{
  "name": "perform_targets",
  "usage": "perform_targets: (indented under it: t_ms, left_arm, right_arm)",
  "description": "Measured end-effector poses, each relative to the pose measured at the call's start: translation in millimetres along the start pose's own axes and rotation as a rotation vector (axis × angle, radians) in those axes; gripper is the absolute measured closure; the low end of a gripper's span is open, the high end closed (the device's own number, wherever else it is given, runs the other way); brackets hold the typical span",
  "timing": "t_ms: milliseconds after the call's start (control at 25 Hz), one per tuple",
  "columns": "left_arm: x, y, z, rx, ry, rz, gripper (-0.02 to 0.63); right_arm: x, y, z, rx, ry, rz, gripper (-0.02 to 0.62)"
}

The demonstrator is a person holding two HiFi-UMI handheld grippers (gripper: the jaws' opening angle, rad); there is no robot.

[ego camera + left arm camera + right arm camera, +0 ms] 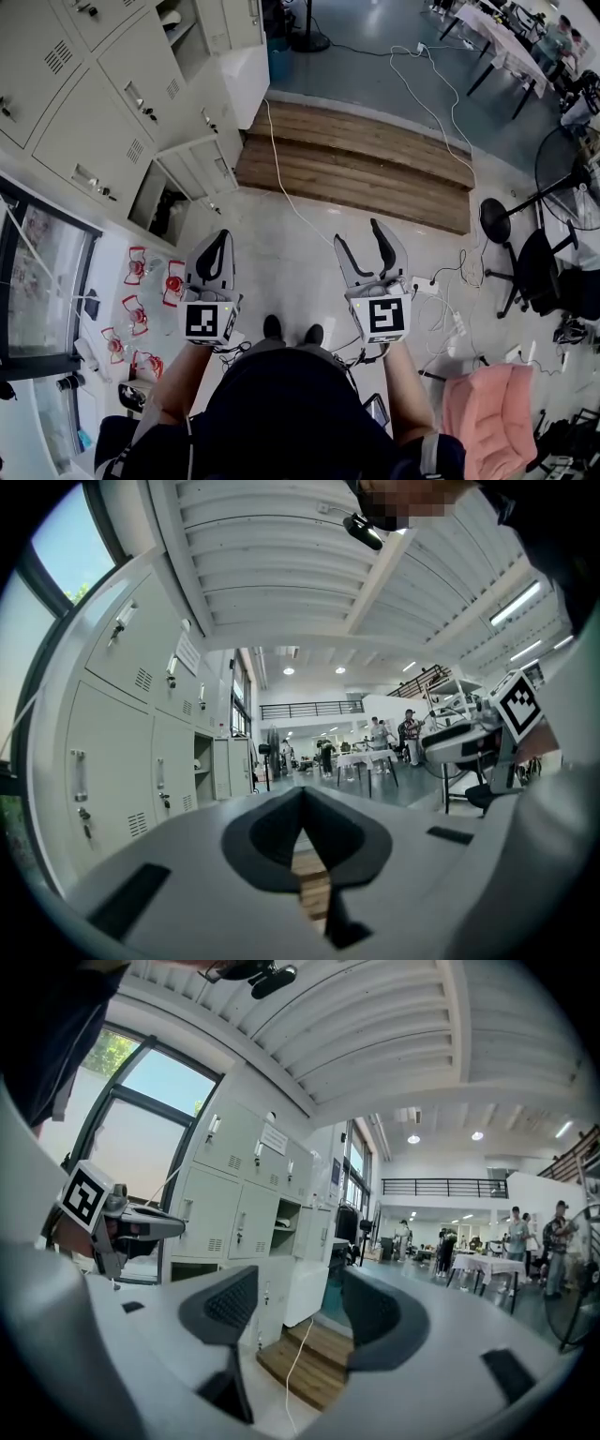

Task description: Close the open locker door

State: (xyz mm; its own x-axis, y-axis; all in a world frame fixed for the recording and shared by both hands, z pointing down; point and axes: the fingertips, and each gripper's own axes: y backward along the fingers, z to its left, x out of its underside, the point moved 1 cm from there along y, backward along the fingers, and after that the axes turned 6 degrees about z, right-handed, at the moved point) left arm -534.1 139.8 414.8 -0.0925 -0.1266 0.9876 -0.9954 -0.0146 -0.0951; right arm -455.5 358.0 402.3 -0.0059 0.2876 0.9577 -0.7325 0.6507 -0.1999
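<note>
A bank of pale grey lockers point(84, 112) runs along the left of the head view. One low locker stands open: its door point(192, 159) is swung out from the dark compartment point(155, 202). My left gripper point(217, 246) is held above the floor to the right of that locker with its jaws shut and empty. In the left gripper view its tips point(302, 803) meet, with the lockers point(141, 733) off to the left. My right gripper point(367, 239) is open and empty. In the right gripper view point(300, 1312) the open door point(267, 1299) lies ahead, some way off.
A wooden platform point(356, 159) lies ahead with a white cable point(281, 187) across it. Red and white items point(136, 314) sit on the floor at the left. An office chair point(539, 267), a power strip point(427, 284) and a pink cushion point(487, 412) are at the right.
</note>
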Motion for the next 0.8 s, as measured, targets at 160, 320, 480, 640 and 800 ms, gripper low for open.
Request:
perform_targets:
  t_ms: [160,320,480,640,800]
  left_arm:
    - [-1.6,-0.6,3.2,0.007,0.001,0.001,0.603]
    - [-2.0,-2.9,8.8,0.013,0.009,-0.002,0.603]
    - [-3.8,-6.9,18.3,0.042,0.008,-0.019,0.603]
    - [-1.4,-11.7,26.9,0.091,0.001,-0.02,0.603]
    - [0.6,-27.6,30.0,0.122,0.0,-0.017,0.603]
  right_arm:
    - [-8.2,-3.8,2.7,-0.015,0.022,-0.018,0.233]
    - [-17.9,-8.9,2.9,-0.021,0.006,-0.058,0.198]
    - [-20.2,-17.9,1.7,0.004,0.013,-0.033,0.181]
    - [-24.8,-31.5,4.8,0.015,0.028,-0.046,0.181]
    - [-25.2,-47.3,-2.1,0.026,0.022,-0.047,0.181]
